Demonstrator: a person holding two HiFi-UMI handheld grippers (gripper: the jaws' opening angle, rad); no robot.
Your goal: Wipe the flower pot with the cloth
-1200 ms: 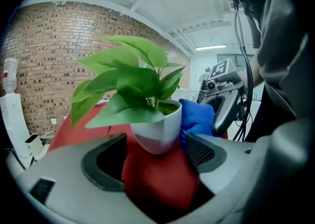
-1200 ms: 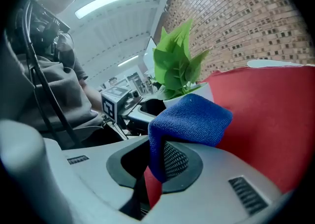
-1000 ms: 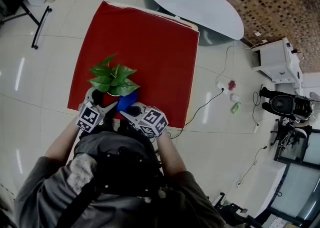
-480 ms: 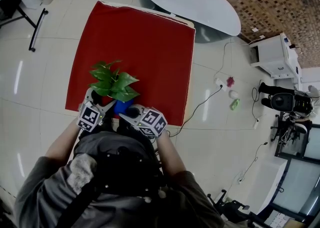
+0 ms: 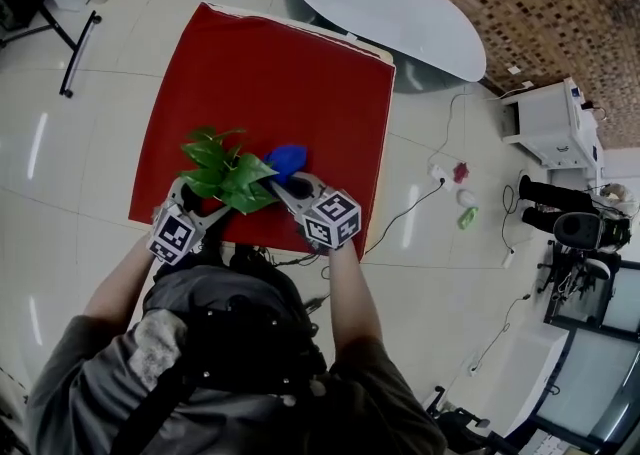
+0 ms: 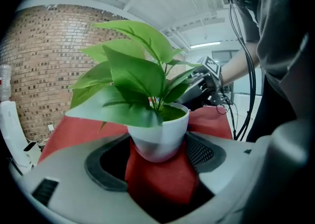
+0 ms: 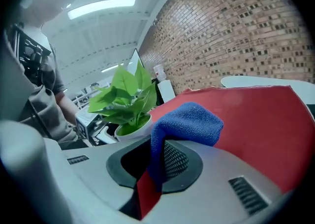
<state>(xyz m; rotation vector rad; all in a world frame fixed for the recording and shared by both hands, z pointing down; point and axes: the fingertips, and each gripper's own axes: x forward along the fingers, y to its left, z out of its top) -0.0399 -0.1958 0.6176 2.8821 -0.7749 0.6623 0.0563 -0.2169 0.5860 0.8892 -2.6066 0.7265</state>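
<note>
1. Swinging out from the near side of the glossy white round flower pot (image 6: 160, 138), the right gripper (image 5: 293, 181) has carried the bunched blue terry cloth (image 5: 287, 158) round to the plant's right flank, farther from the person. The left gripper (image 5: 203, 202) has kept its place at the plant's near left (its marker cube has hardly shifted).
2. From the head view, the broad green leaves (image 5: 224, 169) spread over the pot and hide it. The plant stands towards the near edge of the red fabric table cover (image 5: 290, 73). The cloth sits just beside the leaves on their right. A white oval tabletop (image 5: 385, 5) lies beyond the far corner of the cover.
3. In the left gripper view, the pot sits upright between the two jaws, which press in against its lower sides, with red cover showing beneath it. Past the leaves to the right, the other gripper (image 6: 199, 89) shows in front of the person's forearm.
4. In the right gripper view, the jaws are closed on the lower fold of the cloth (image 7: 186, 123), and the rest mounds up over the right-hand jaw. The pot (image 7: 132, 130) stands just behind and to the left (whether cloth and pot touch, I cannot tell). A brick wall (image 7: 236, 36) rises behind the cover.
</note>
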